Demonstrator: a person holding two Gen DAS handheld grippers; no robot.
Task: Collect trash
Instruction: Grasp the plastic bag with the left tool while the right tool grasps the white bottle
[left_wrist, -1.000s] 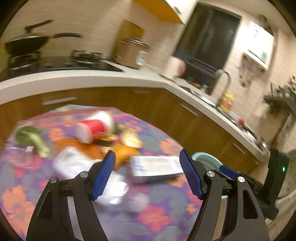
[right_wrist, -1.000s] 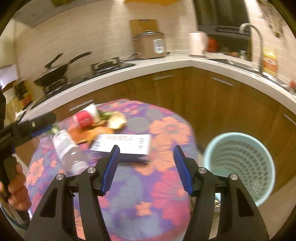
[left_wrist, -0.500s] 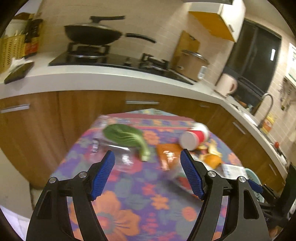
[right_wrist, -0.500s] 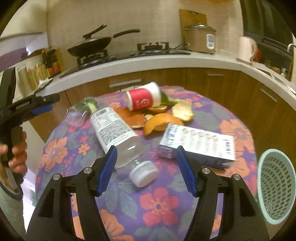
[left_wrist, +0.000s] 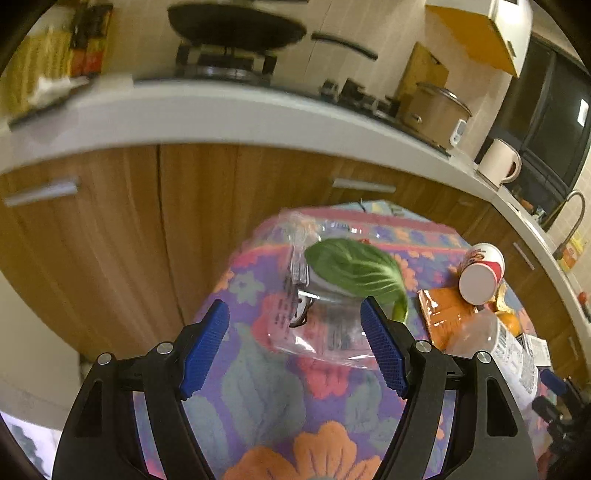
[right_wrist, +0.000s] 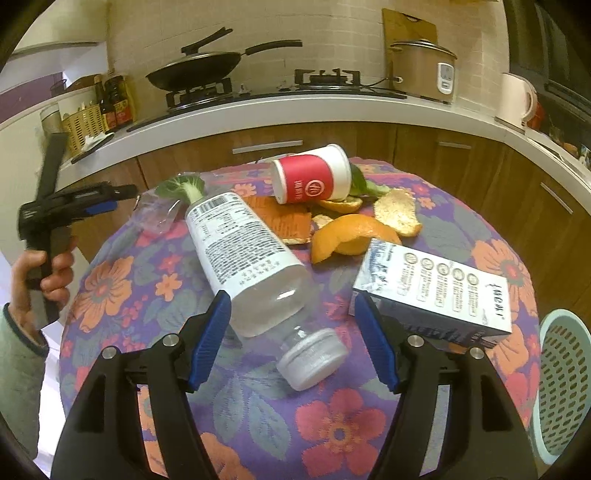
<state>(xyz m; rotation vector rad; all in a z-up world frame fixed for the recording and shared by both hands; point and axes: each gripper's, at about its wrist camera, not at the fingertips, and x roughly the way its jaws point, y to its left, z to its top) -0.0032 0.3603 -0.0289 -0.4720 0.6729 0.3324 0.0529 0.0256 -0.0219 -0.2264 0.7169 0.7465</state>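
Trash lies on a round table with a flowered cloth (right_wrist: 122, 295). My right gripper (right_wrist: 293, 339) is open above a clear plastic bottle (right_wrist: 251, 258) lying on its side with a white cap (right_wrist: 314, 360). Beside it are a white carton (right_wrist: 432, 295), orange peels (right_wrist: 354, 236), an orange wrapper (right_wrist: 288, 221) and a red paper cup (right_wrist: 310, 181). My left gripper (left_wrist: 295, 349) is open over a clear plastic bag (left_wrist: 325, 325) with a green leaf (left_wrist: 354, 267) on it. The left gripper (right_wrist: 122, 192) also shows at the table's left edge.
A pale green mesh waste basket (right_wrist: 561, 387) stands on the floor right of the table. Wooden cabinets (right_wrist: 461, 166) and a white counter with a stove, a pan (right_wrist: 195, 70), a rice cooker (right_wrist: 424, 70) and a kettle (right_wrist: 517, 98) curve behind the table.
The left gripper has swung left from the carton to the plastic bag and leaf. The right gripper has moved left and closer, from the carton to over the bottle. Both stay open.
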